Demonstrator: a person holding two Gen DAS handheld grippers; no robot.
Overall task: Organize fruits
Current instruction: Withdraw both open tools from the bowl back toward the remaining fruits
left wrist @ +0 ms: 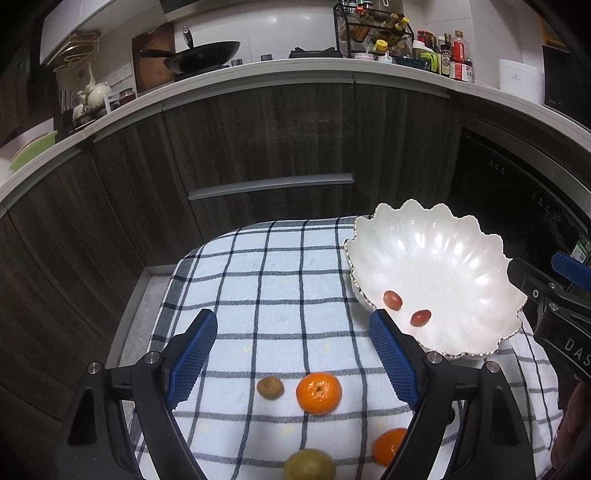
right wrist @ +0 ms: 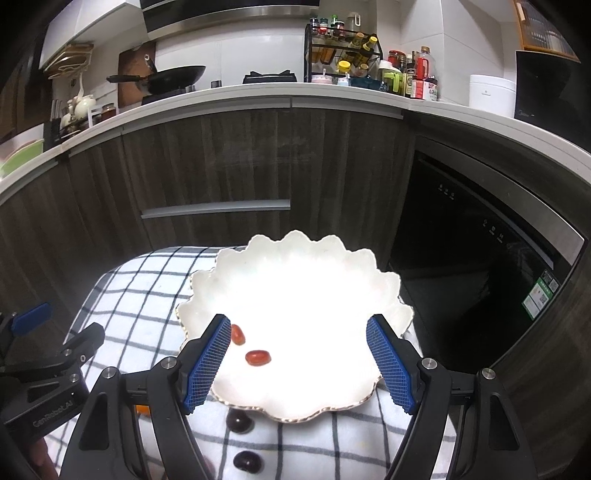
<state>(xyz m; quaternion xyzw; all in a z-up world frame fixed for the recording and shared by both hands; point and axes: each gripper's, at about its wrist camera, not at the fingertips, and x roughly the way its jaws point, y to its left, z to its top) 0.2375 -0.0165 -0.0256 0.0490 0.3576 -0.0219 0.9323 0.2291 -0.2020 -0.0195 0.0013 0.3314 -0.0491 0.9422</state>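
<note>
A white scalloped bowl sits on the right of a blue-and-white checked cloth; two small red fruits lie in it. In the left wrist view my left gripper is open above the cloth. Below it lie a mandarin, a small brown fruit, a second mandarin and a yellow-green fruit. In the right wrist view my right gripper is open over the bowl, with nothing between its pads. Two dark cherries lie on the cloth in front of the bowl.
Dark wood cabinets and a black built-in appliance stand close behind the small table. The counter above holds a wok, a spice rack and bottles. The left gripper's body shows at the left of the right wrist view.
</note>
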